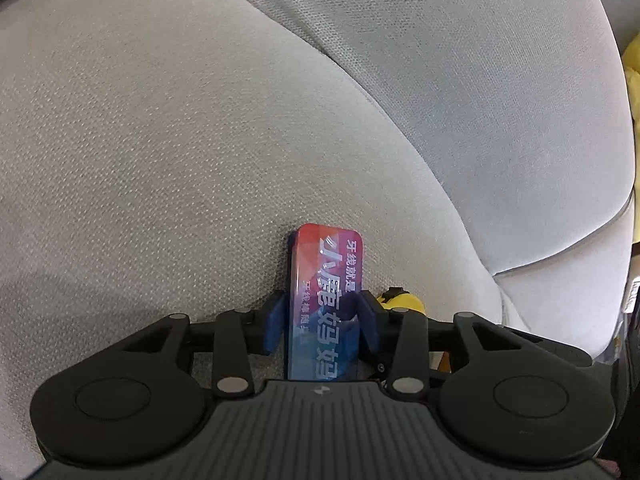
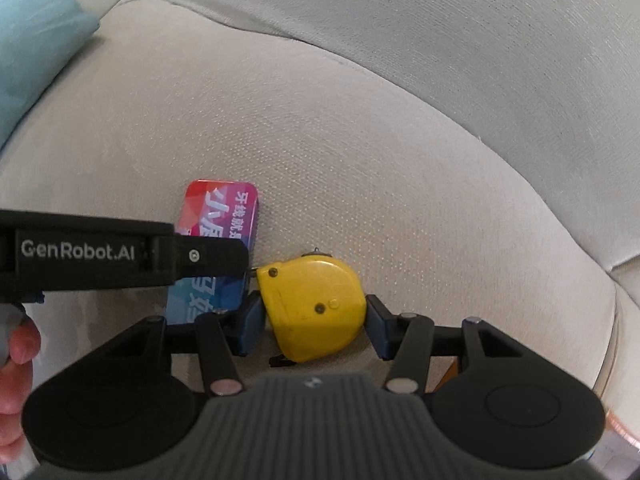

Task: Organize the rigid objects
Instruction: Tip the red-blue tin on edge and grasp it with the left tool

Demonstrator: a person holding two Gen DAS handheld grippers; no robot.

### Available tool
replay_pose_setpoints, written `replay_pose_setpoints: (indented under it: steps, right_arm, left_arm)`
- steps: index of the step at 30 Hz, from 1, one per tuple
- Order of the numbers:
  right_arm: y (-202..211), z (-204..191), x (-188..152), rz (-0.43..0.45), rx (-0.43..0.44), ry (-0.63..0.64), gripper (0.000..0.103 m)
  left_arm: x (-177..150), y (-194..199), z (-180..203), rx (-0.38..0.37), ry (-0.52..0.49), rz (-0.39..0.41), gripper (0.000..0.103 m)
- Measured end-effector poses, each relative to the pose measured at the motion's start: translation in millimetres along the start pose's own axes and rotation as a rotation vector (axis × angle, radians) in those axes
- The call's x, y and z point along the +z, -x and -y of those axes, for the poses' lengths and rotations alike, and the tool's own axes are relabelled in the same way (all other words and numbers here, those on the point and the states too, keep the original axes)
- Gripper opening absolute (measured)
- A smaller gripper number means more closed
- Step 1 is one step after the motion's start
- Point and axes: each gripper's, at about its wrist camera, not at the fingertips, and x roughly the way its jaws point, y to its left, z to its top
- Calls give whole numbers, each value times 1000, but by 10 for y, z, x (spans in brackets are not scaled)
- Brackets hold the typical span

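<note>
A flat red, purple and blue box (image 1: 328, 264) with white print lies on the grey sofa seat (image 1: 160, 160). My left gripper (image 1: 322, 300) straddles its near half, the blue pads close beside its long edges and not clearly pressing; it is open. Just right of the box (image 2: 224, 212) sits a yellow tape measure (image 2: 312, 304). My right gripper (image 2: 314, 312) is shut on it, one pad against each side. A corner of the tape measure (image 1: 404, 300) peeks out behind the left gripper's right finger. The left gripper's black housing (image 2: 100, 252) crosses over the box.
The sofa backrest (image 1: 480, 80) rises behind the seat. A teal cushion (image 2: 32, 40) lies at the far left. Something yellow (image 1: 634, 68) shows at the right edge. A person's fingers (image 2: 20, 352) hold the left gripper's handle.
</note>
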Motion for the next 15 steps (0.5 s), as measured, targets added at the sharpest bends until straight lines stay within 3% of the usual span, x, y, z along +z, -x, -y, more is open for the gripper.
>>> replay_pose_setpoints:
  steps: [6,9,11,15]
  right_arm:
    - [-96,16,61,15,-20,-53,55]
    - [-129,80,-1,20,-24,-54,55]
    - [-55,86,-54,23,-19,-50,55]
    - [77,69,-181,32,-19,-36,55]
  left_arm:
    - [-81,111,144,33,-45,31,23]
    - [-87,238,156,-9,-55,45,18]
    - [-82,268,197,-26,-75,36,16]
    - [-51,138,258,61,-104,22,20]
